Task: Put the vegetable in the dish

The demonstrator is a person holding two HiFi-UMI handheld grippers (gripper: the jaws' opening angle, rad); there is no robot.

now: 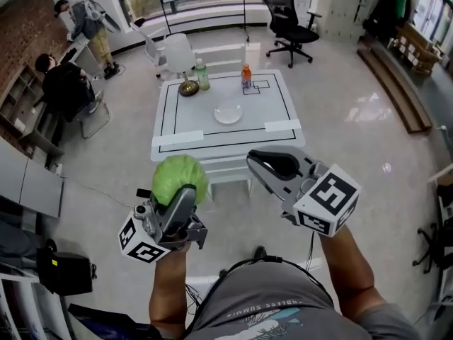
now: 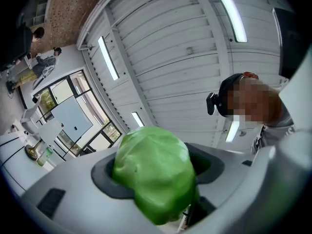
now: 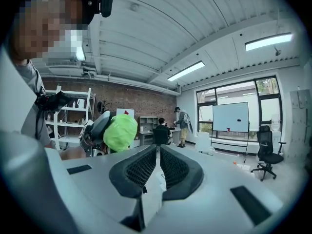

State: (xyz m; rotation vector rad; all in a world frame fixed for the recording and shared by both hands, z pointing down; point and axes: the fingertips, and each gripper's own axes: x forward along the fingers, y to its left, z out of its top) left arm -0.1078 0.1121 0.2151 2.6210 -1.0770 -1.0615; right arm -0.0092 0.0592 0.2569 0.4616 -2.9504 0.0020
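Item, my left gripper: lower left of the head view, jaws pinching a green cabbage that bulges above them; in the left gripper view the cabbage fills the gap between the dark pads, lower centre of frame. Item, my right gripper: lower right of centre in the head view, jaws pressed together pad to pad, gripping only each other; its marker cube sits at its lower right end. In the right gripper view the cabbage shows at left centre, beyond the closed jaws. Item, white table: upper centre of the head view, well apart from both grippers, marked with black lines. Item, white dish: on the table, near its middle, holding no cabbage. Items along the table's far edge: a brass-coloured bowl, a green bottle just beside it, an orange bottle further right. Item, black office chair: top of frame, right of centre.
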